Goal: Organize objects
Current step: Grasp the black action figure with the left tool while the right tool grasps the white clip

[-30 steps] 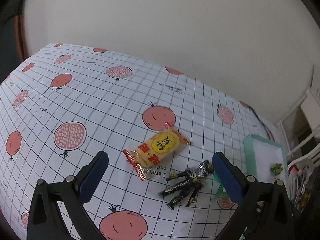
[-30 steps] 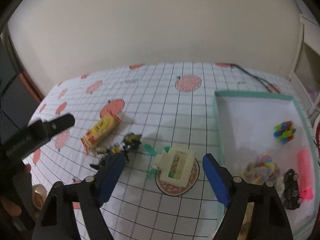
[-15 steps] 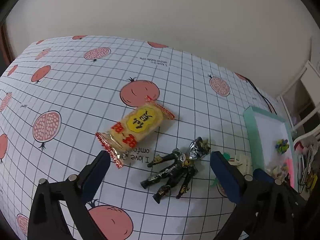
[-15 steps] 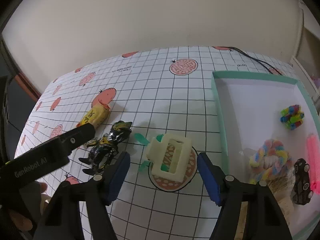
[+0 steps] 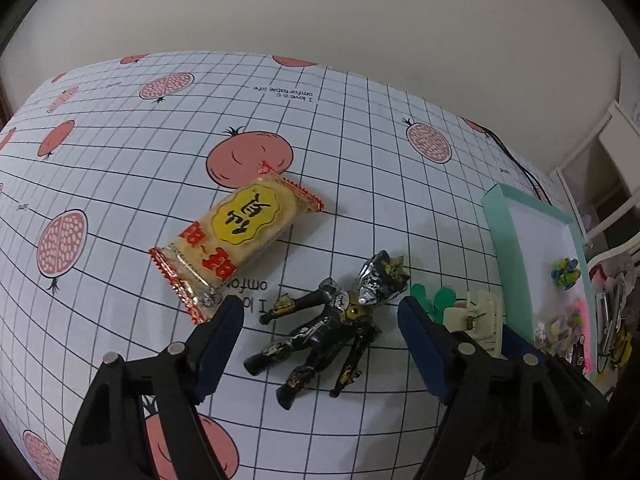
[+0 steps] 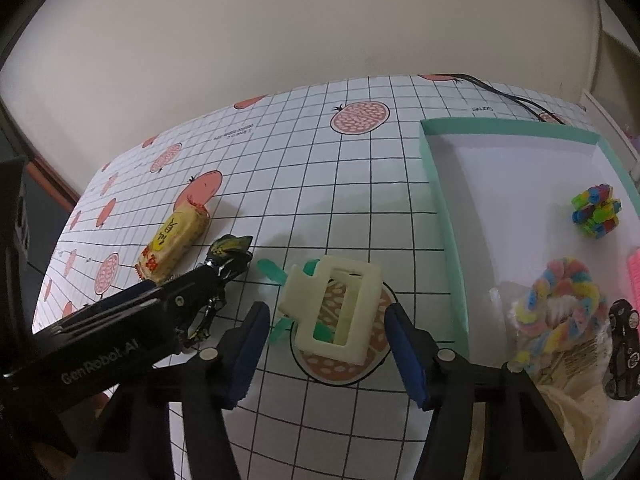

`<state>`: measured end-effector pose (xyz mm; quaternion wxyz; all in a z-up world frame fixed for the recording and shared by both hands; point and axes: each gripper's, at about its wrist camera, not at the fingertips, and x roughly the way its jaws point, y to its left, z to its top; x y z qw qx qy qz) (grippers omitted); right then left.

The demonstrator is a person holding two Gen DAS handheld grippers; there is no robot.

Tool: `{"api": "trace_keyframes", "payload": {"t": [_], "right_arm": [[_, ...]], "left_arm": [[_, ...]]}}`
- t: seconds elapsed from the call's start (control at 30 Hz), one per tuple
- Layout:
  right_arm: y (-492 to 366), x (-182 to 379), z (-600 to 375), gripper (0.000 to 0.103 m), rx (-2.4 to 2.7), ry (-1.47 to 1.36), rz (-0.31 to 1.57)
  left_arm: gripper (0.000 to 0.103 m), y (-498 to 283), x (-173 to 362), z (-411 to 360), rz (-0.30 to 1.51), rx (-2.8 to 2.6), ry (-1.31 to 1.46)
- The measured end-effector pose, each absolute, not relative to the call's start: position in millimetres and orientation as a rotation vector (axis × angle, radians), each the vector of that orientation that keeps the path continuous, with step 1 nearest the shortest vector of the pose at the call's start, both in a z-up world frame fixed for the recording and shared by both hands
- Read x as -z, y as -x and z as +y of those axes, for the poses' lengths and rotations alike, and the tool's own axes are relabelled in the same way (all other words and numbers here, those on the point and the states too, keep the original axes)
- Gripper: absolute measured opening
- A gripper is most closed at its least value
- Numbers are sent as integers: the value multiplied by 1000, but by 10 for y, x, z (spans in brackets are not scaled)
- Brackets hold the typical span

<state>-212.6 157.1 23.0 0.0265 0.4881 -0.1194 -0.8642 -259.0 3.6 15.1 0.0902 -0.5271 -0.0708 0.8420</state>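
**Two grippers closing over toys on the pomegranate cloth**

While its jaws draw together, the left gripper [image 5: 320, 322] straddles a black action figure [image 5: 326, 330] without its pads touching it. The figure lies on its back on the gridded tablecloth [image 5: 120, 184], limbs splayed, its dark body flecked with gold and its silver-and-gold head turned toward the teal tray [image 5: 505, 236]. Just beyond it lies a yellow snack packet [image 5: 236, 236] with red crimped ends, apart from the figure.

The right gripper [image 6: 326, 320] is likewise narrowing, its blue pads flanking a cream hair claw clip [image 6: 334, 310] and not yet pressing it. The clip rests over a pomegranate print, with green leaf-shaped pieces [image 6: 272, 271] beside and under it. To its right, inside the tray, sit a multicoloured block cluster [image 6: 596, 214], a pastel rope ring [image 6: 556, 304] and a black toy car [image 6: 622, 354].
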Motion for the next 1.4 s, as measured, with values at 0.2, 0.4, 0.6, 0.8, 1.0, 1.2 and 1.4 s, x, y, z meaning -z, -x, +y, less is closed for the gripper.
{"api": "trace_keyframes", "payload": {"t": [0.2, 0.4, 0.6, 0.8, 1.0, 1.2, 1.4], "right_arm": [[2142, -185, 1608, 60, 2668, -1510, -401], [2157, -174, 1603, 55, 2664, -1501, -401], [2139, -189, 1594, 52, 2668, -1487, -389], [2125, -206, 1620, 52, 2670, -1476, -398], [2105, -289, 1627, 52, 2686, -1456, -368], [2082, -375, 1651, 52, 2689, -1423, -381], [2055, -420, 1683, 52, 2688, -1405, -418]], "left_arm": [[72, 2650, -92, 62, -236, -2469, 1604], [69, 2628, -80, 60, -244, -2457, 1624], [65, 2622, -84, 39, -250, -2451, 1640], [64, 2598, -105, -21, -262, -2442, 1675], [64, 2556, -129, -82, -222, -2455, 1724], [63, 2495, -100, 11, -53, -2467, 1772], [63, 2479, -93, 126, 66, -2492, 1780]]}}
